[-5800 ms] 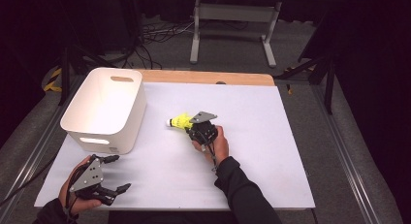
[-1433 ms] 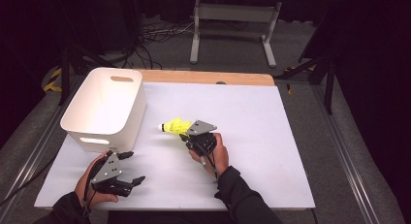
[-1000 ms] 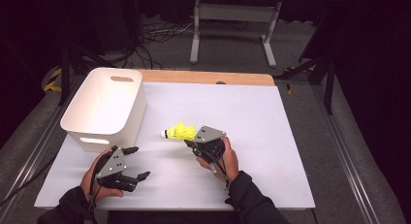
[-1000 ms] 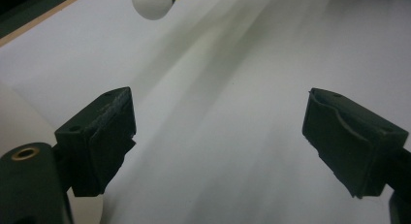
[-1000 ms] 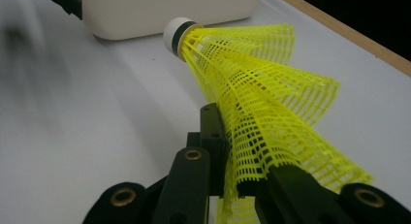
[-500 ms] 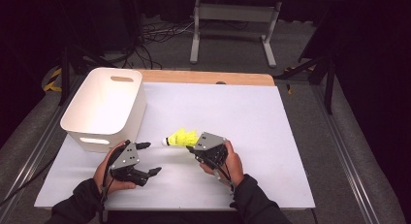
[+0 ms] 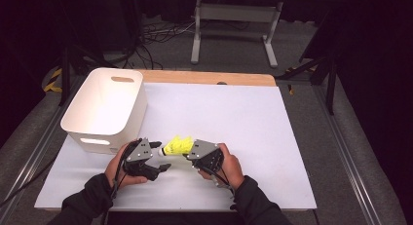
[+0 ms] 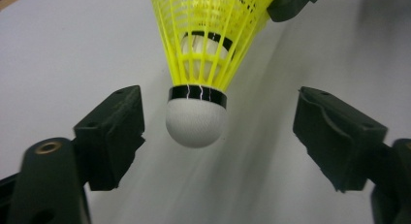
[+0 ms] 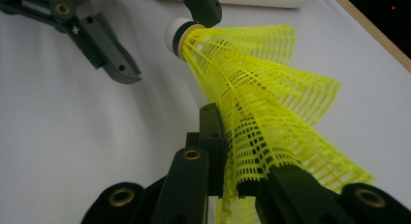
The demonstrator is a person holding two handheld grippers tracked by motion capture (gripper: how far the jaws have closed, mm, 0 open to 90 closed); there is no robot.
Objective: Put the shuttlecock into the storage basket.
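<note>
Shuttlecock [image 8: 196, 122]: yellow mesh skirt pinched in right claw [image 9: 232, 185]; round cork between wide left claw [image 8: 218, 136].

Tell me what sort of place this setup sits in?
Probably a lab or workshop recording station: a white-topped table on a grey floor, loose cables and a metal stand behind it, with dark surroundings. A white bin and a shuttlecock are the props.

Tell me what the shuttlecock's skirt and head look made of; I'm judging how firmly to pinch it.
Shuttlecock: the skirt looks like moulded plastic, bright yellow, in an open lattice of thin ribs that crumples where the right gripper pinches it. The head is matt white and finely grained, likely foam or coated cork, banded by glossy black tape.
</note>
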